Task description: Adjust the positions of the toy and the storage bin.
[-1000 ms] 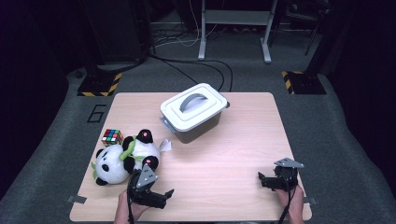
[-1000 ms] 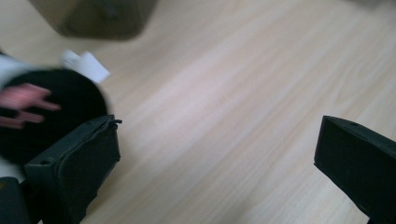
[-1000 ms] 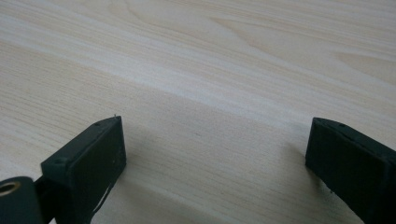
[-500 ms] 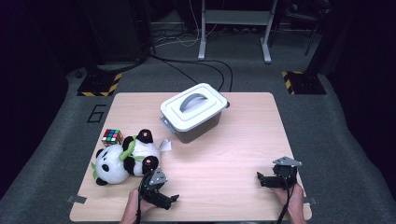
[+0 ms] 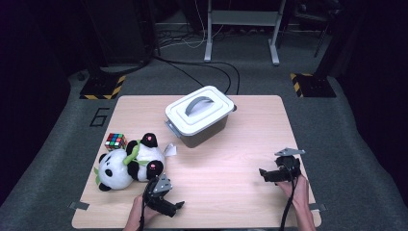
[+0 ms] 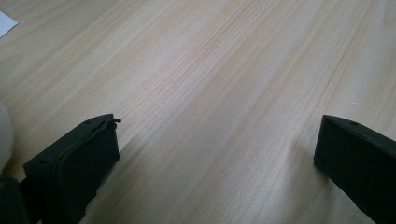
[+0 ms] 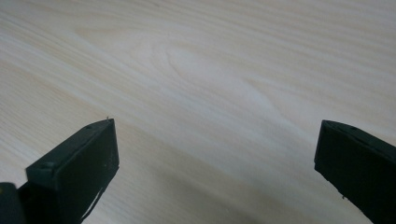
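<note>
A panda plush [image 5: 127, 162] with a green scarf lies at the table's left, a Rubik's cube [image 5: 115, 141] just behind it. A grey lidded box [image 5: 199, 115] with a handle stands at the middle back. My left gripper [image 5: 169, 206] rests low near the front edge, right of the panda, jaws wide apart over bare wood [image 6: 219, 112]. My right gripper [image 5: 265, 174] sits at the front right, open too, with nothing between its fingers [image 7: 74, 172].
A small white paper tag [image 5: 170, 150] lies beside the panda. The wooden table [image 5: 226, 159] stands on grey carpet; cables and a metal stand are on the floor behind it. A white fuzzy edge [image 6: 3, 135] shows at the left gripper view's left.
My left gripper has slid right and slightly toward the front edge, away from the panda. The right gripper has barely moved.
</note>
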Tool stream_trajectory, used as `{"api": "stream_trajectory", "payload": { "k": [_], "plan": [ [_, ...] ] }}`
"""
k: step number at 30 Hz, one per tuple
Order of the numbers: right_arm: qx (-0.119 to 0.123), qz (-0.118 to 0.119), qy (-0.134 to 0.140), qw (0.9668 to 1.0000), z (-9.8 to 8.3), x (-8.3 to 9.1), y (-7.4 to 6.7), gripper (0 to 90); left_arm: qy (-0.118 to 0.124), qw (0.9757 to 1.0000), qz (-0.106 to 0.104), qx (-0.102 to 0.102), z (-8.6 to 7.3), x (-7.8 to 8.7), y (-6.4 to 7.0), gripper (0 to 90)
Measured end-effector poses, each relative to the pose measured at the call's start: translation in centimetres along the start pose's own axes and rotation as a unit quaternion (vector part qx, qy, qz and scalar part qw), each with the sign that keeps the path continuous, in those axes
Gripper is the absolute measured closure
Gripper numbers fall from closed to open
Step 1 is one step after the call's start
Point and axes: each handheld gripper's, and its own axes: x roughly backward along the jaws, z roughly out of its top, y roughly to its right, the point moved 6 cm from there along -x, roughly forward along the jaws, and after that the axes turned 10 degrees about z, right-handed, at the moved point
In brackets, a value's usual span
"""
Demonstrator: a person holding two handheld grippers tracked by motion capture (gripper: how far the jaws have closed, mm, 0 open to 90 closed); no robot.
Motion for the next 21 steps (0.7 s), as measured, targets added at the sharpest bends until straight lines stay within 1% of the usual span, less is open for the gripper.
{"api": "stream_trajectory", "payload": {
  "k": [2, 5, 6, 7, 8, 12, 16, 21],
  "plan": [
    [0.01, 0.004, -0.002, 0.9999, 1.0, -0.1, -0.2, 0.0, 0.0, 1.0, 0.0, 0.0, 0.0, 0.0, 0.0, 0.0],
    [0.012, 0.015, -0.002, 0.9998, 2.8, -0.4, -0.7, 0.0, 0.0, 1.0, -0.001, -0.001, 0.0, 0.0, 0.0, 0.0],
    [0.021, 0.015, -0.001, 0.9997, 3.4, -0.5, -0.7, 0.0, 0.0, 1.0, -0.001, 0.0, 0.0, 0.0, 0.0, 0.0],
    [0.022, 0.013, -0.001, 0.9997, 4.0, -0.6, -0.9, 0.0, 0.0, 1.0, 0.0, 0.0, 0.0, 0.0, 0.0, 0.0],
    [0.025, 0.018, -0.002, 0.9995, 4.5, -0.6, -1.0, 0.0, -0.001, 1.0, -0.001, -0.001, 0.0, 0.0, 0.0, 0.0],
    [0.043, 0.025, 0.002, 0.9988, 6.8, -1.1, -1.6, 0.4, -0.003, 1.0, 0.002, -0.002, 0.0, 0.1, 0.0, 0.0],
    [0.053, 0.036, 0.005, 0.9979, 9.0, -1.6, -2.1, 1.7, -0.002, 1.0, 0.002, -0.002, 0.0, 0.1, 0.0, 0.1],
    [0.067, 0.044, 0.008, 0.9967, 11.8, -2.6, -2.9, 3.5, -0.002, 1.0, 0.003, -0.002, 0.0, 0.1, 0.0, 0.3]
  ]
}}
